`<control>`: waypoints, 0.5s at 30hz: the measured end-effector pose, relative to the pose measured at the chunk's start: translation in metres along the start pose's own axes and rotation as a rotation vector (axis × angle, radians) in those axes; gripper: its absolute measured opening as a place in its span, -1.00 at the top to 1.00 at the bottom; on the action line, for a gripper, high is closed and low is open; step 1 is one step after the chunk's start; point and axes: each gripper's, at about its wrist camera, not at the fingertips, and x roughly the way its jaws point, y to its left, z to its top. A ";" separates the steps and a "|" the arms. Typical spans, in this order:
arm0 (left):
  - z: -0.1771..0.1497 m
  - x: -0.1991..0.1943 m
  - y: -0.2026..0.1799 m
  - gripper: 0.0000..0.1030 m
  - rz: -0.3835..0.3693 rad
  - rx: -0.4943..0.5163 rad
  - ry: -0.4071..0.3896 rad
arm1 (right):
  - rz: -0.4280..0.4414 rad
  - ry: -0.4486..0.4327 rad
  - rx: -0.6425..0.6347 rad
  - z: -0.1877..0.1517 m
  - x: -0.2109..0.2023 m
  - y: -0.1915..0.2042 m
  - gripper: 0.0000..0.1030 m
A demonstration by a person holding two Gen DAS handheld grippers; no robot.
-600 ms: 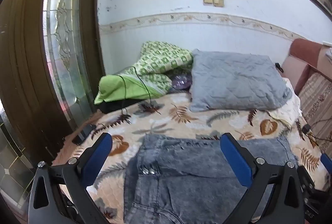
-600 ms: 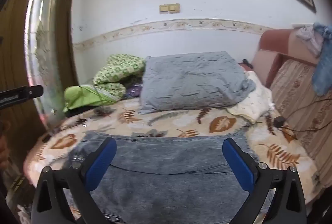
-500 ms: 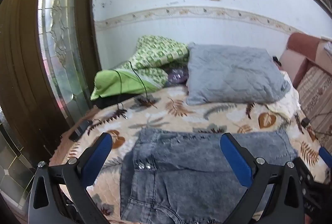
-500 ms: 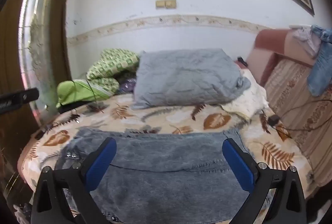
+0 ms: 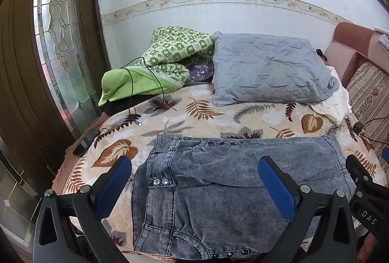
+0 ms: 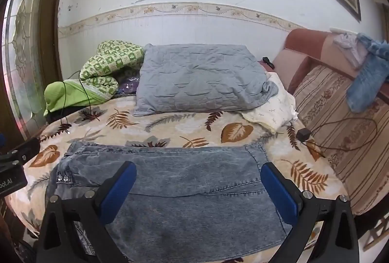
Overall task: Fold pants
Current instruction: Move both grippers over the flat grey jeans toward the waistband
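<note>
Grey acid-wash denim pants (image 5: 206, 192) lie folded into a flat rectangle on the near part of the bed, waistband and metal buttons at the left; they also show in the right wrist view (image 6: 175, 187). My left gripper (image 5: 194, 177) is open and empty, hovering above the pants' left half. My right gripper (image 6: 198, 184) is open and empty, above the pants' right half. The right gripper's body shows at the right edge of the left wrist view (image 5: 364, 190).
The bed has a leaf-print cover (image 5: 170, 114). A grey pillow (image 5: 267, 70), a green patterned blanket (image 5: 170, 53) and a black cable (image 5: 136, 83) lie at the back. A striped sofa (image 6: 340, 117) with a charger (image 6: 304, 134) stands right. A glass door (image 5: 58, 44) is left.
Both grippers have pulled back and up from the bed, so more of the pants and cover shows. The pants lie still. Both grippers stay open.
</note>
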 end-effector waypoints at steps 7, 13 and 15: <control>-0.002 0.003 0.002 -1.00 0.001 0.010 0.000 | -0.002 0.001 -0.011 0.000 0.002 0.001 -1.00; -0.006 0.008 0.005 -1.00 0.012 0.006 0.006 | -0.001 0.002 -0.018 0.004 0.004 0.004 -1.00; -0.007 0.011 0.008 -1.00 0.018 0.006 0.011 | 0.002 0.003 -0.021 0.004 0.004 0.005 -1.00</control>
